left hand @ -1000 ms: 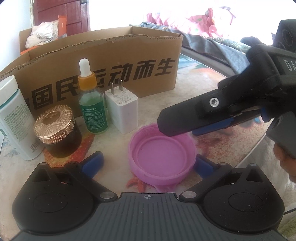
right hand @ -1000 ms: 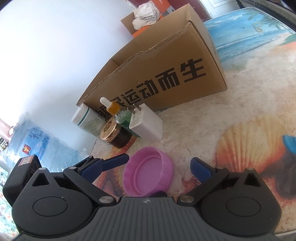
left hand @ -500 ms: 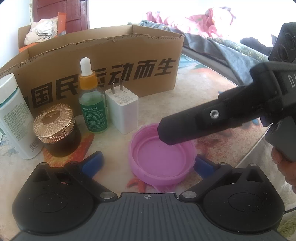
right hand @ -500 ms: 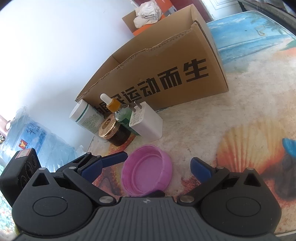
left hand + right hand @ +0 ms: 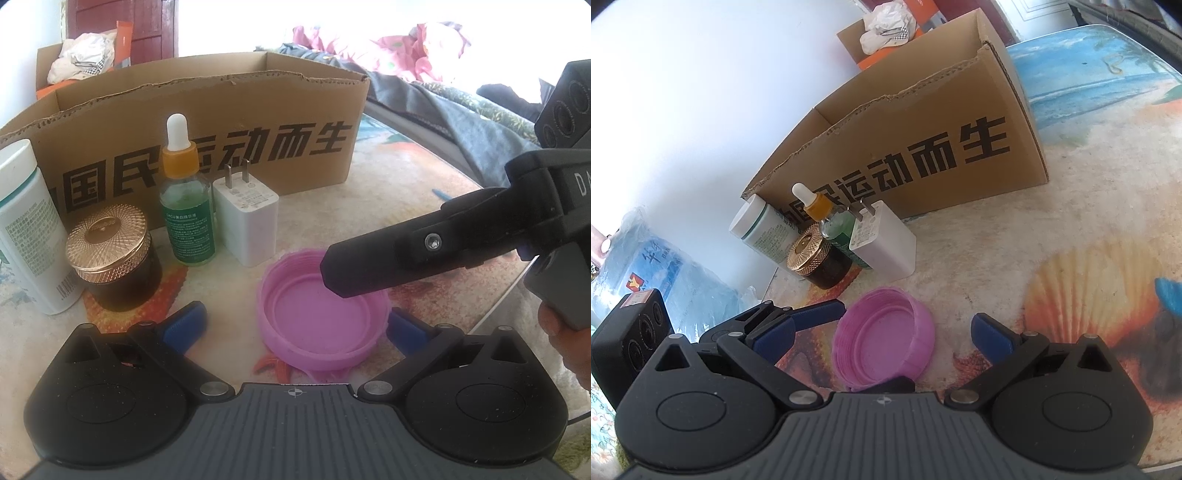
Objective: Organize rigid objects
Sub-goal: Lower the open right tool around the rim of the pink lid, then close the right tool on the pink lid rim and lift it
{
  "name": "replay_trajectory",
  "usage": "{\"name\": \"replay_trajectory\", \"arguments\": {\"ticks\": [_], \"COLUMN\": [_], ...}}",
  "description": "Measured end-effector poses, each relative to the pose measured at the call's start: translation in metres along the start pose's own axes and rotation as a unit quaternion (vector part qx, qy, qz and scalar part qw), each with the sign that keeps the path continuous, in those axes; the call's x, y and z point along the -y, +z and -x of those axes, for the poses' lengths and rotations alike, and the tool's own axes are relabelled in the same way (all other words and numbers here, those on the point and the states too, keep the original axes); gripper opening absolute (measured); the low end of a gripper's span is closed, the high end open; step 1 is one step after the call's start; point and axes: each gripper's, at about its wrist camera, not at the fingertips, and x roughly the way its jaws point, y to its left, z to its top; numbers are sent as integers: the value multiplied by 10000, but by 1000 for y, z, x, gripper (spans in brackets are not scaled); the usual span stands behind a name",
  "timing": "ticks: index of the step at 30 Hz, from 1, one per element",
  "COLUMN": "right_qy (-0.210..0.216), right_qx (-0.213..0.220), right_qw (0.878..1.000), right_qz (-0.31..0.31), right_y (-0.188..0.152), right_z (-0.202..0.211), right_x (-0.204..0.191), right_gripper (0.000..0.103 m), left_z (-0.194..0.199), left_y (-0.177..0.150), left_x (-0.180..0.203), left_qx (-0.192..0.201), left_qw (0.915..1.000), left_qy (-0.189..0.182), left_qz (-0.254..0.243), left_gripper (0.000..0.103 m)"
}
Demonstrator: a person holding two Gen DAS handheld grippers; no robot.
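On counter, pink lid (image 5: 321,314) lies open side up between spread fingers of left gripper (image 5: 295,323). Right gripper (image 5: 908,332) also released, straddling lid, likely for pickup. Bottles, jar (image 5: 114,258), charger (image 5: 245,221) lined against cardboard box (image 5: 221,122), already grouped.

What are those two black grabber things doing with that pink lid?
A person is tidying small things on a table with a grabber in each hand. Both the left gripper and the right gripper are open around the pink lid, which lies on the table with its hollow side up. Neither has squeezed it yet. Behind it a white charger, a dropper bottle, a gold-lidded jar and a white bottle stand in front of a cardboard box.
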Motion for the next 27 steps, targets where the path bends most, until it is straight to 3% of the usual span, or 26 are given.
{"name": "replay_trajectory", "arguments": {"ticks": [27], "right_qy": [56], "right_qx": [70], "right_qw": [9998], "right_qz": [-170], "right_y": [-1], "right_z": [2], "right_x": [3], "right_gripper": [103], "left_z": [3], "left_y": [5], "left_x": [-14], "left_qx": [-86], "left_qw": [9989], "left_qy": [-315], "left_qz": [329], "left_gripper": [103]}}
